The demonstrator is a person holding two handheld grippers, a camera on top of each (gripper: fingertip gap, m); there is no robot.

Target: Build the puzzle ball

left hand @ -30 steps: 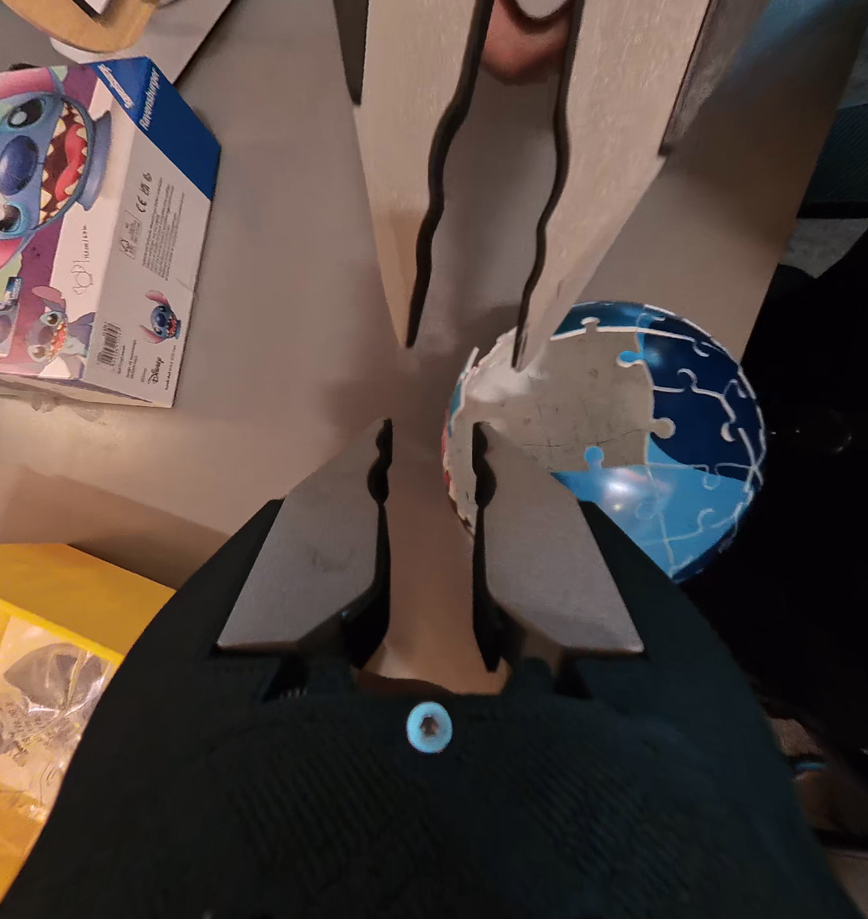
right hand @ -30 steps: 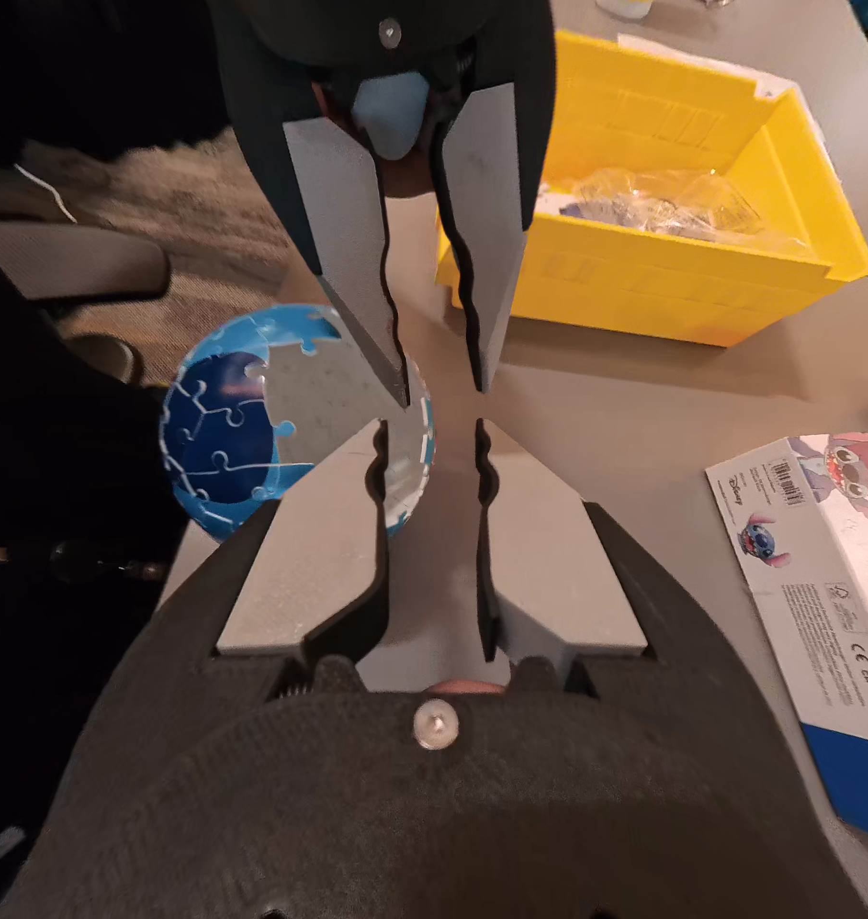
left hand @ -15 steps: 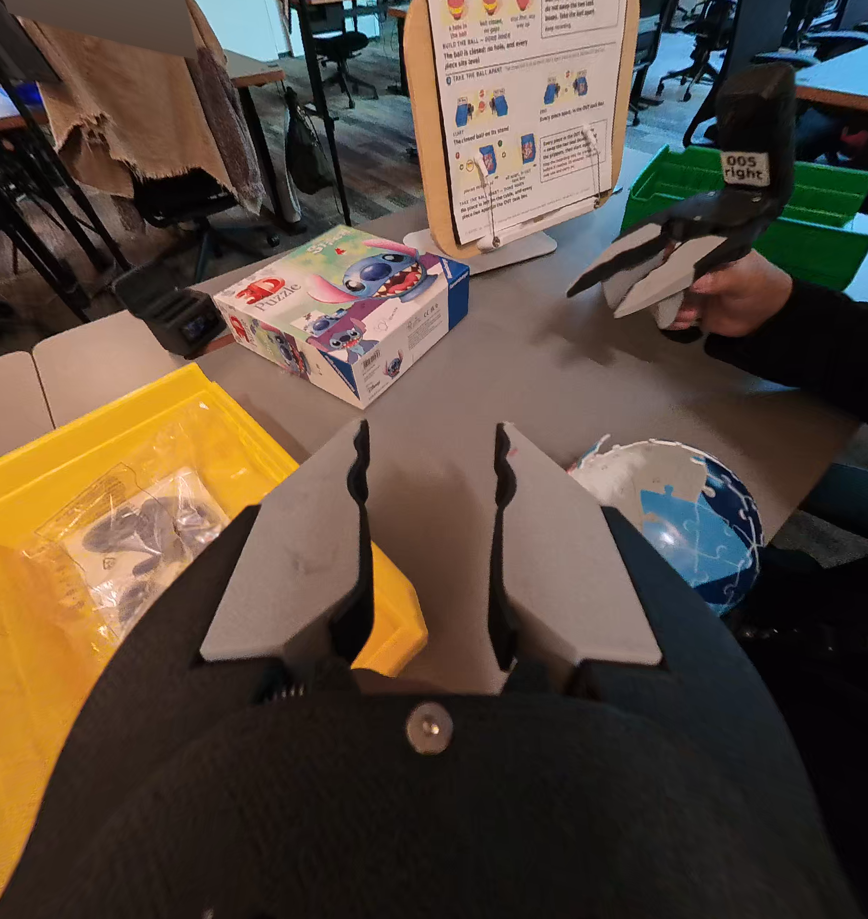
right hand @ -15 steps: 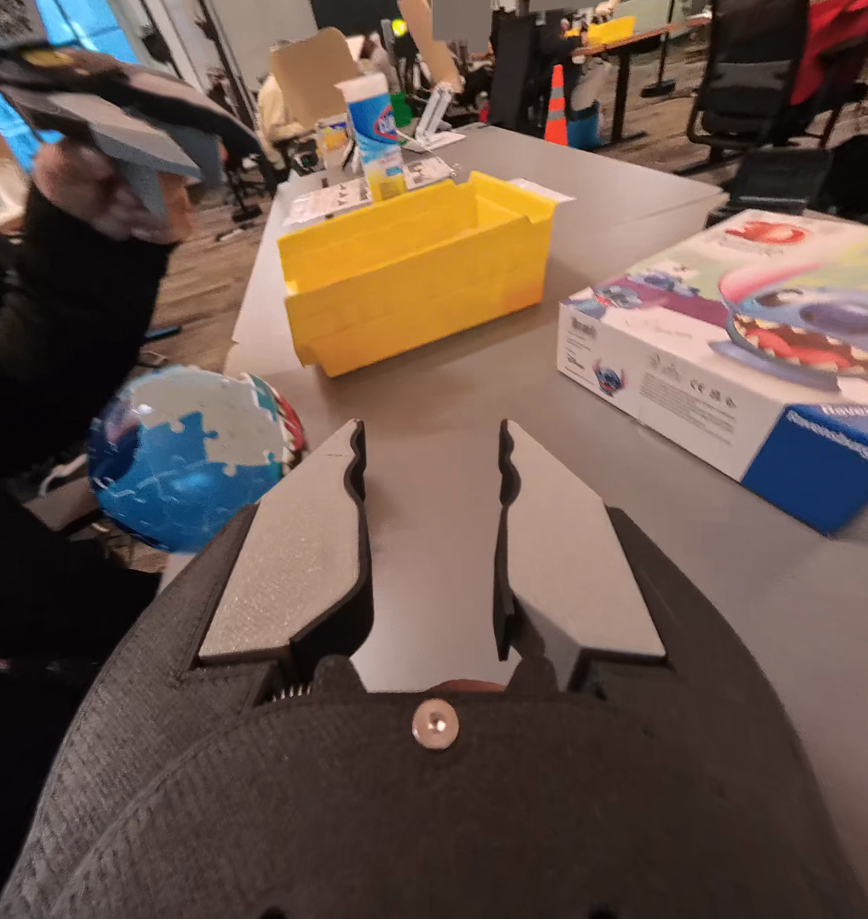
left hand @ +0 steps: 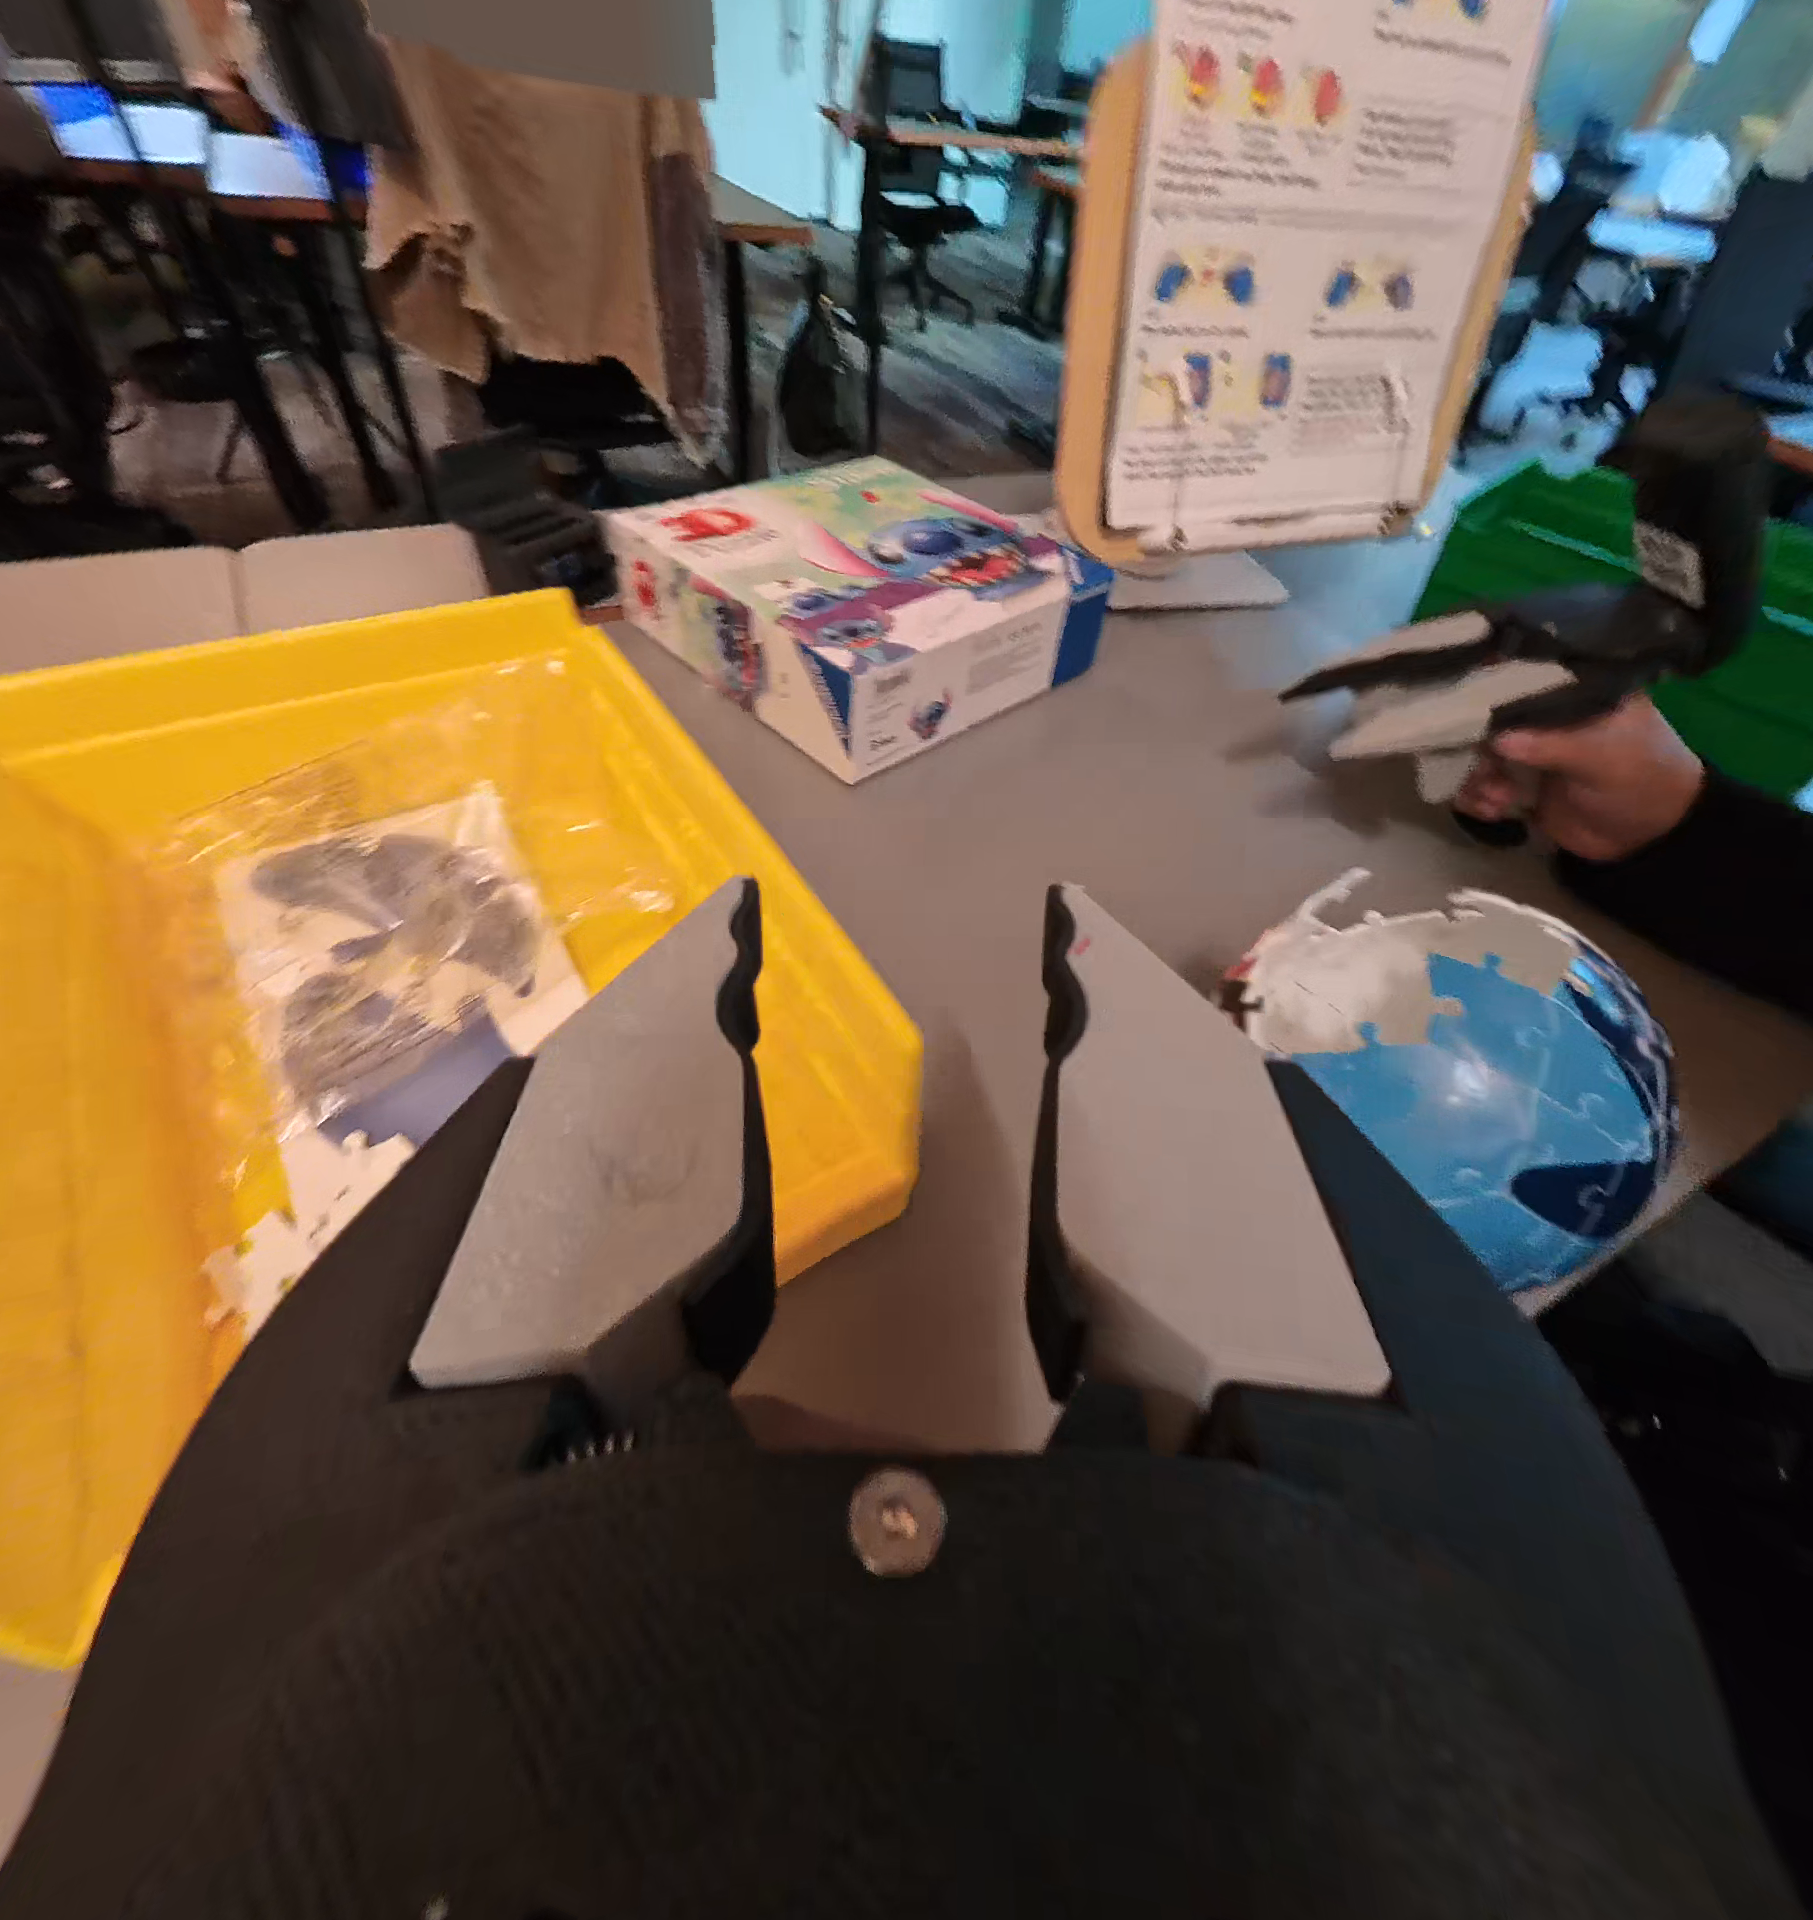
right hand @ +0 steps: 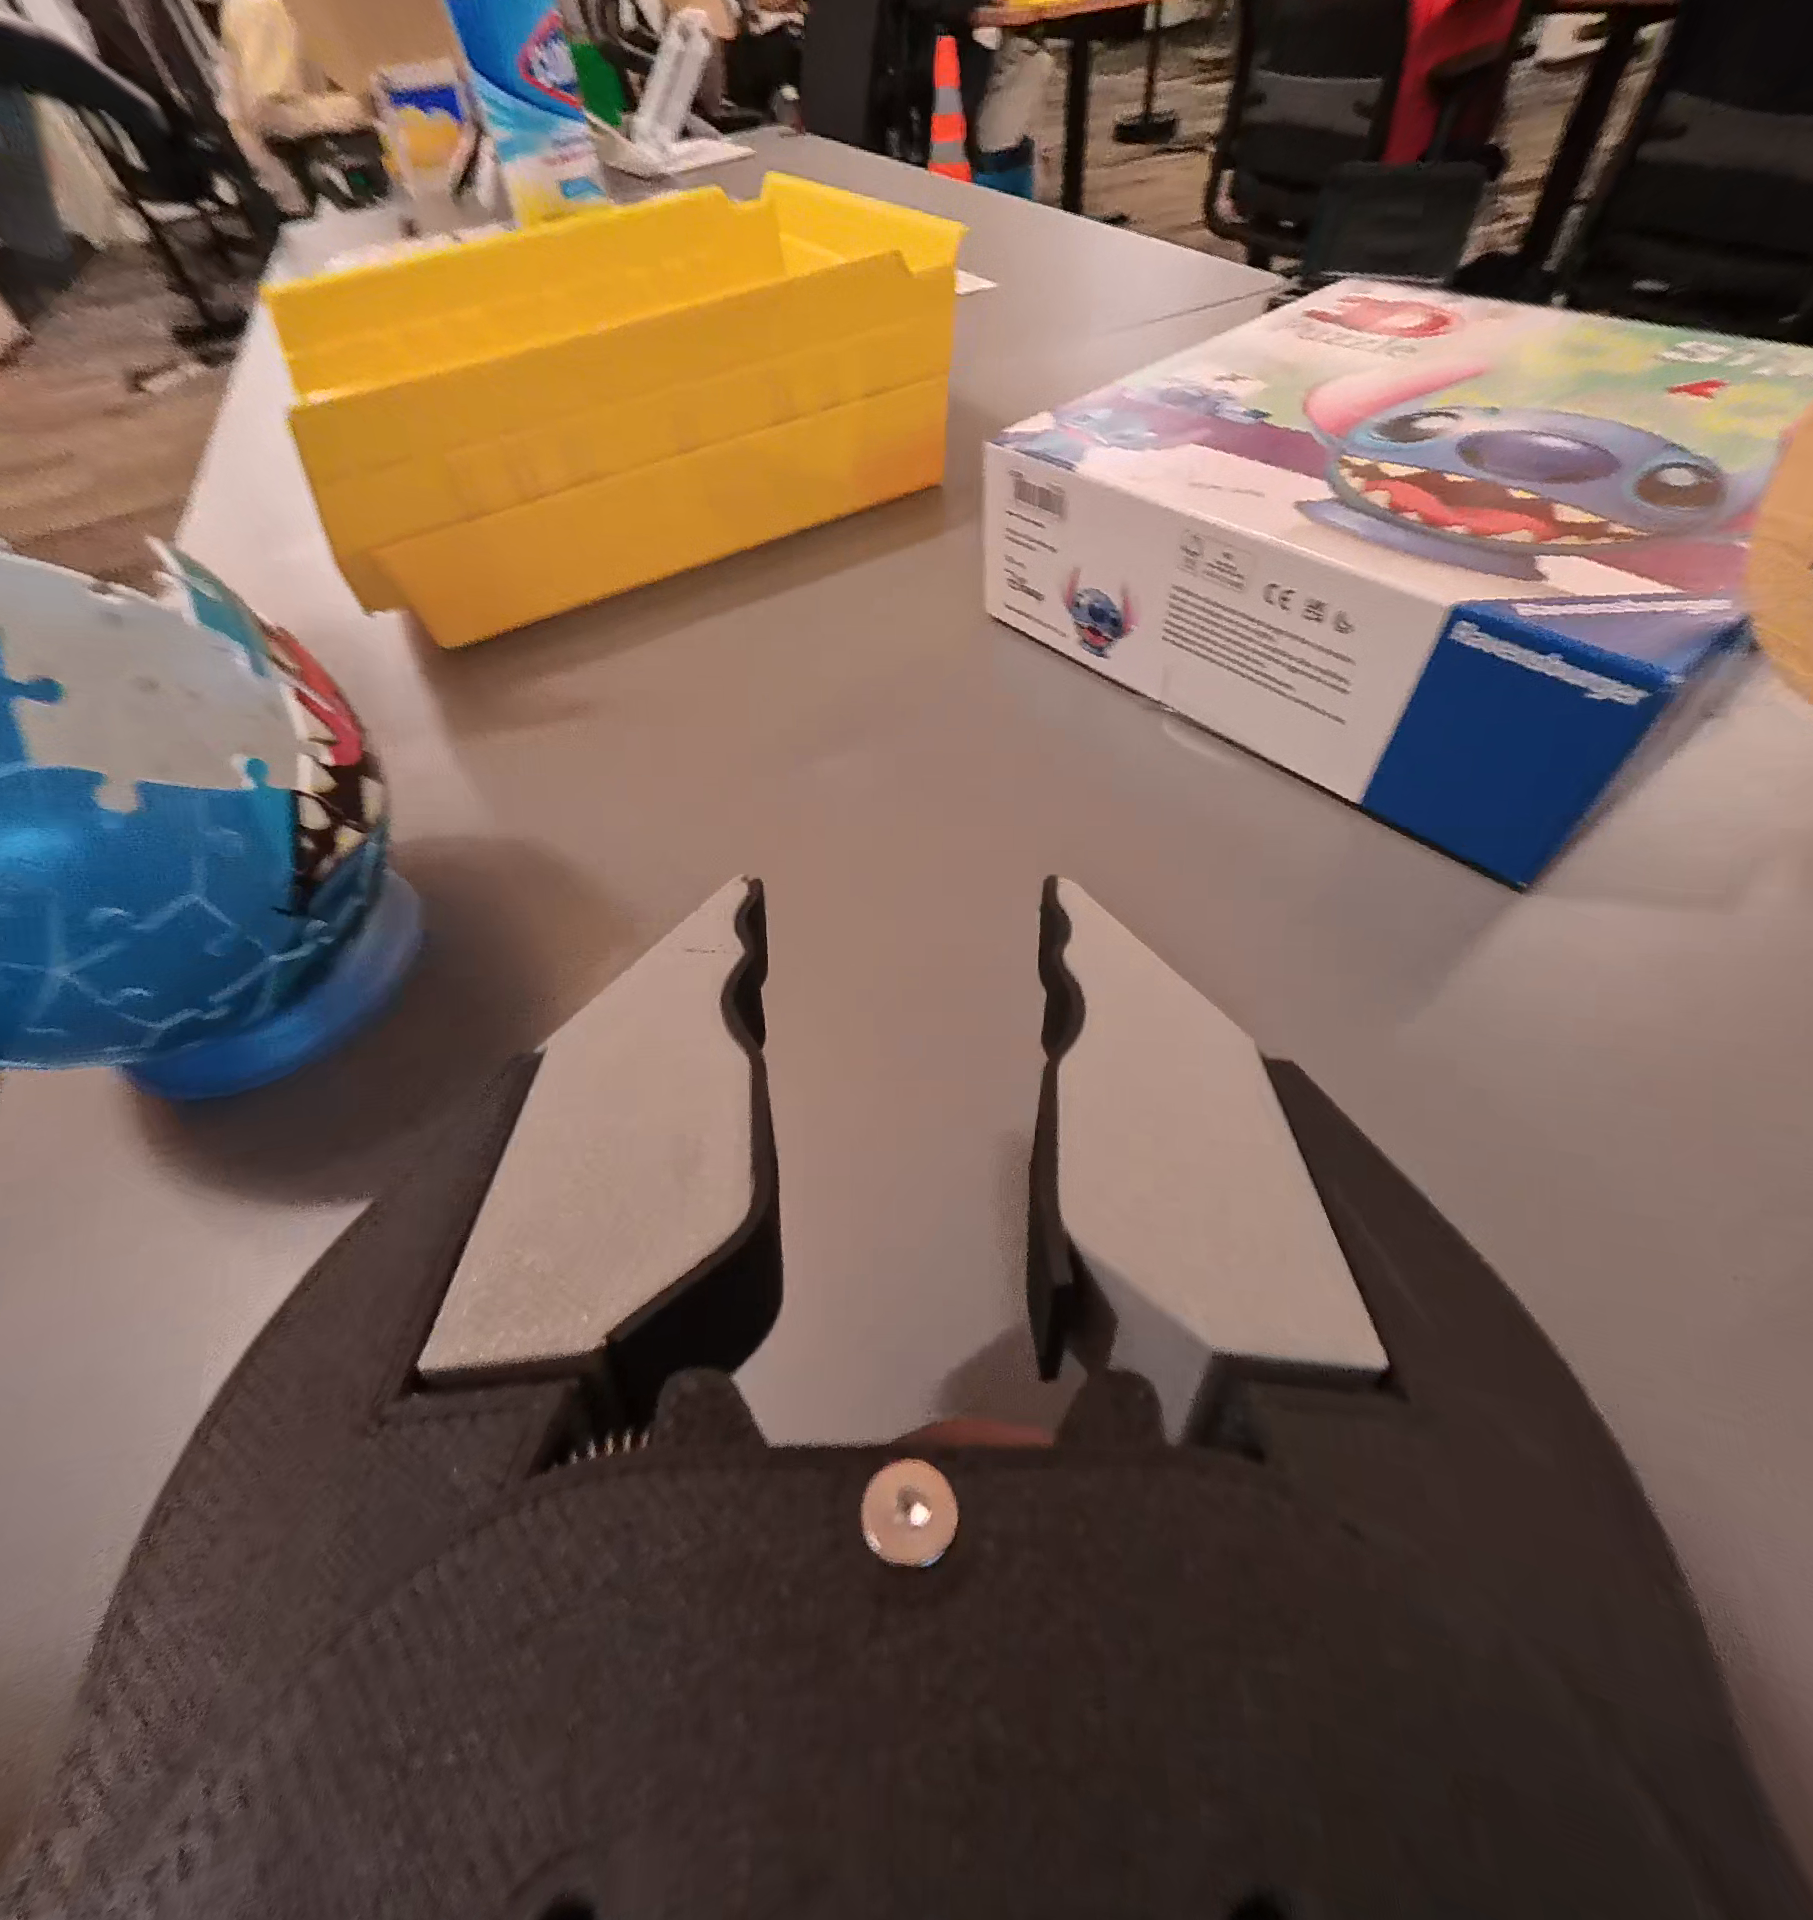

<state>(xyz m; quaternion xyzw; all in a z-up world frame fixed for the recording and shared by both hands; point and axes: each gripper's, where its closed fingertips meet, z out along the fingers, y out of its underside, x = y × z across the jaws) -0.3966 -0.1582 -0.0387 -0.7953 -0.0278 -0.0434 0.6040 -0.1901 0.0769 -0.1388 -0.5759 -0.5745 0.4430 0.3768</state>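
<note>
Both my grippers are empty with their jaws spread apart: the left gripper (left hand: 897, 914) hangs over the grey table (left hand: 1037, 831) beside the yellow bin (left hand: 840, 1039), and the right gripper (right hand: 902, 904) hovers above bare tabletop. The puzzle ball (right hand: 133, 831), blue with a white patch on top, sits on a blue stand (right hand: 289, 1029) near the table's edge, just left of my right gripper. The puzzle box (right hand: 1401, 540) lies further back, well apart from the ball.
</note>
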